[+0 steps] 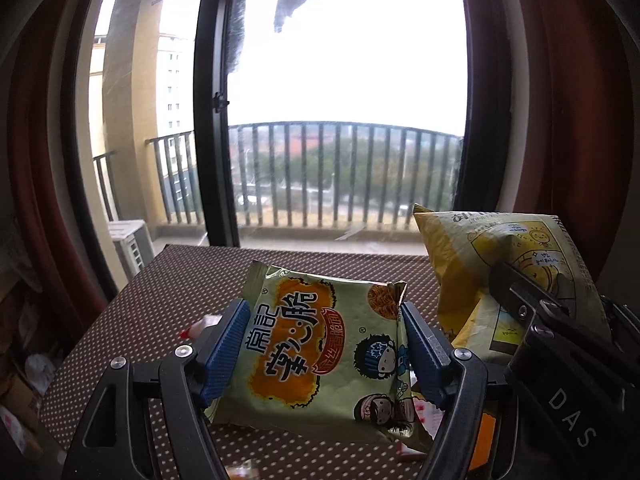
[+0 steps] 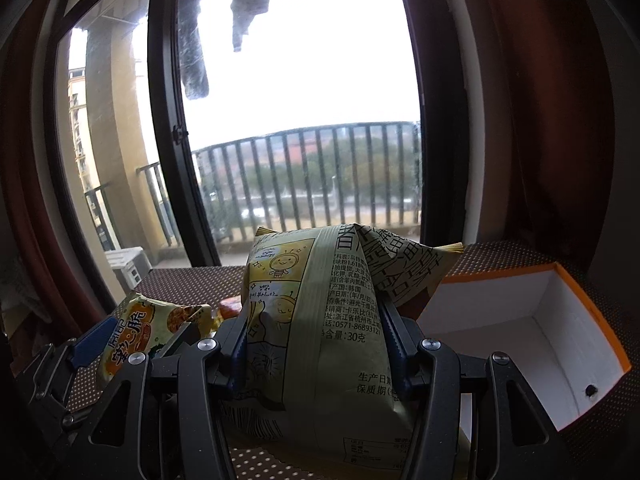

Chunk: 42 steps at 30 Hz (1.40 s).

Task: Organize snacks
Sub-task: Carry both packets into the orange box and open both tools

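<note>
My left gripper [image 1: 324, 344] is shut on a pale green noodle-snack packet [image 1: 316, 356] with orange lettering and cartoon faces, lifted above the dotted brown table [image 1: 168, 304]. The same packet [image 2: 152, 332] shows at the lower left of the right wrist view. My right gripper [image 2: 316, 344] is shut on a puffed yellow snack bag [image 2: 320, 320] with printed text and cartoon panels, its blue pads pressing both sides. That yellow bag [image 1: 500, 264] also appears at the right of the left wrist view, held up beside the green packet. A small red-and-white packet [image 1: 198, 326] lies on the table behind my left finger.
An open box [image 2: 532, 332] with white inside and orange rim stands on the table to the right. Small wrapped snacks [image 1: 424, 416] lie under the green packet. Behind the table is a large window [image 1: 344, 80] with a balcony railing; red curtains [image 1: 560, 100] hang on both sides.
</note>
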Each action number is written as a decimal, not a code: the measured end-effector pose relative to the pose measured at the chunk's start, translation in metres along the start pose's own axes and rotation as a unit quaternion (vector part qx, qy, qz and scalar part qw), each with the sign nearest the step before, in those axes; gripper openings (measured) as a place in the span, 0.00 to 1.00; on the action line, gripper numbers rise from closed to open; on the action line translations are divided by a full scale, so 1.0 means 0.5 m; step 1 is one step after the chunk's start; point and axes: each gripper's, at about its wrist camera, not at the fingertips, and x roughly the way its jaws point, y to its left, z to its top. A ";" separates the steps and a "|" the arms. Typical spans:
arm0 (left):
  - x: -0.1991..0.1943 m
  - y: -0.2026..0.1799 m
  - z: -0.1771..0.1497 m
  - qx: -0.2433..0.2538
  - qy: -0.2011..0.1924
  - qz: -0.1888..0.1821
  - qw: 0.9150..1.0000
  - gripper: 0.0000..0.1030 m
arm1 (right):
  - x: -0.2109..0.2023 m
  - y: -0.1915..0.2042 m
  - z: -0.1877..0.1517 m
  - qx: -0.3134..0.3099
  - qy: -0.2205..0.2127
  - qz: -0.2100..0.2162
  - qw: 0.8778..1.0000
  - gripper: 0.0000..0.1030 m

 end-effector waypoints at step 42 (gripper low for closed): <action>0.326 -0.310 0.038 0.181 0.105 -0.148 0.967 0.75 | 0.017 -0.408 -0.053 0.105 0.035 -0.169 0.980 0.56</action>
